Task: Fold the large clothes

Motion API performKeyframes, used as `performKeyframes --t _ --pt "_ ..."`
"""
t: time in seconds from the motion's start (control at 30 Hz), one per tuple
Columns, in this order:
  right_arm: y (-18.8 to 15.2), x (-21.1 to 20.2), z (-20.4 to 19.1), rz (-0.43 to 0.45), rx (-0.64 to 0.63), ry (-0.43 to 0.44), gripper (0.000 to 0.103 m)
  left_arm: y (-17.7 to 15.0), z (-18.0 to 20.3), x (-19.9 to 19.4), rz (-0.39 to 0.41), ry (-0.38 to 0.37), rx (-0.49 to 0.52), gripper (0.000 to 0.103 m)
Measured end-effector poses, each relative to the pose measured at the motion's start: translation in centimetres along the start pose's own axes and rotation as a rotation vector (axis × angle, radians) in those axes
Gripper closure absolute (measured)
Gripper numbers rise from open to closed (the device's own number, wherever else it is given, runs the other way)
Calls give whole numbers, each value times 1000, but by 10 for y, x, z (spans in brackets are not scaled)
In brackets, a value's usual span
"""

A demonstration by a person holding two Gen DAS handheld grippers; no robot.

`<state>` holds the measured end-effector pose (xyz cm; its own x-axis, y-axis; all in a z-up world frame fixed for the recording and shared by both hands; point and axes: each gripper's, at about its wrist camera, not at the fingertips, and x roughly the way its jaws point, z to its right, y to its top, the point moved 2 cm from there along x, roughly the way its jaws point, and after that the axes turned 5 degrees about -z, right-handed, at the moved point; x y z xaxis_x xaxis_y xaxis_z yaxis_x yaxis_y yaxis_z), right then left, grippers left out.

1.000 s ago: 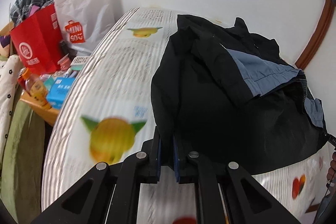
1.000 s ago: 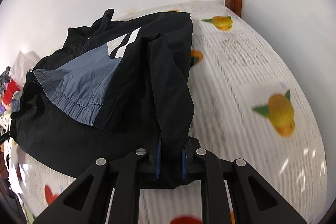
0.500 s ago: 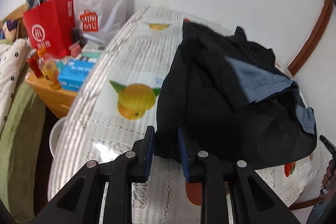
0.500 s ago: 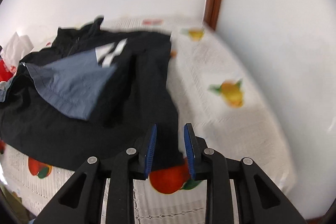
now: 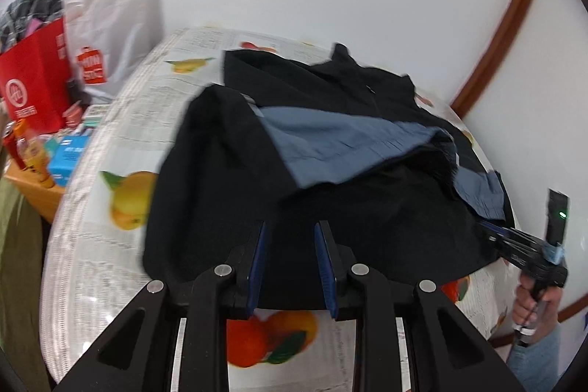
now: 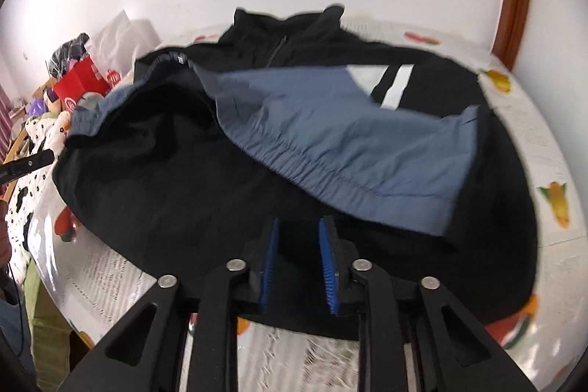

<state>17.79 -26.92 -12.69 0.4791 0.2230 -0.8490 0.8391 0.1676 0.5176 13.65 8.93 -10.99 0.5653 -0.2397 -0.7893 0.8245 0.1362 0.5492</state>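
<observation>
Through the left wrist camera, the left gripper [image 5: 290, 258] hangs over the near hem of the black jacket [image 5: 228, 179], which lies on the fruit-print tablecloth [image 5: 110, 120] with a grey-blue panel [image 5: 330, 142] turned over its middle. The 2 blue pads are parted and widening, with dark cloth behind the gap but nothing pinched, so it has let go. At the far right edge a hand holds the right gripper [image 5: 488, 230] by the jacket's right hem. A red bag [image 5: 33, 79] and a white bag [image 5: 114, 35] crowd the far left. Through the right wrist camera, the right gripper [image 6: 299, 261] is also over the near hem of the jacket [image 6: 165, 179], pads apart but drawing together, gripping nothing that I can see; the grey-blue panel [image 6: 349, 138] lies just beyond. The risk I see: those narrowing pads may catch only 1 thin layer, or the loose panel's edge, dragging the turned-over piece askew. The slippery fabric could also slide off the rounded table edge.
</observation>
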Motion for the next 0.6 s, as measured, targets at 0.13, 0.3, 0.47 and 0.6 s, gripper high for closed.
performKeyframes --t 0.13,0.3,0.47,0.6 --pt "-1 17 9 -17 50 -49 91 1 16 12 -22 -22 47 78" --pt "7 22 16 -14 78 -92 94 11 32 31 -53 -70 67 78" --pt "8 29 14 -13 71 -127 94 21 47 54 -83 -105 58 78" --pt "10 30 14 -17 87 -137 94 27 52 78 -126 -120 33 78"
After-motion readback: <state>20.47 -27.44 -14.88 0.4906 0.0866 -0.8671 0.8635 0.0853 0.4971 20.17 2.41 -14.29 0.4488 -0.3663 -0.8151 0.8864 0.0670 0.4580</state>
